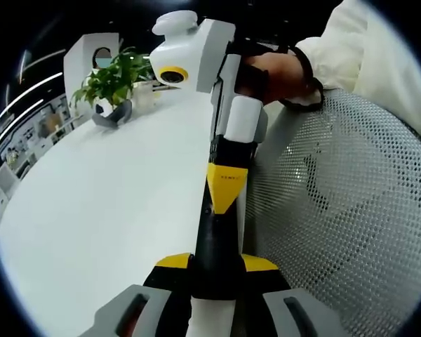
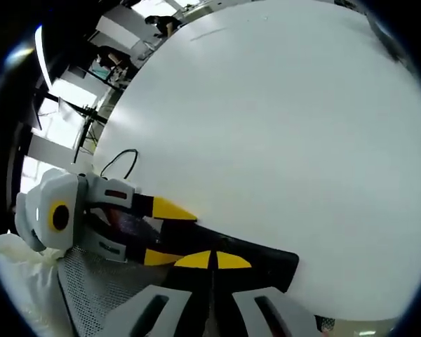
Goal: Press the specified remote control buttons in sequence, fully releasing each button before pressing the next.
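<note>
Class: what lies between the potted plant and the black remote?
Nothing: in the left gripper view, the stretch from the potted plant to the remote is bare white table.

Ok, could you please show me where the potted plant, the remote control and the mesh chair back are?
potted plant (image 1: pixel 114 78), left gripper view, on its green leaves.
remote control (image 1: pixel 214 246), left gripper view, on its black body.
mesh chair back (image 1: pixel 337 210), left gripper view, on the grey mesh.

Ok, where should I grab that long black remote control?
Probably by its narrow long sides near one end, coming in along its length: the long black remote control is slim and lies along the white table's edge. The left tongs hold it so.
</note>
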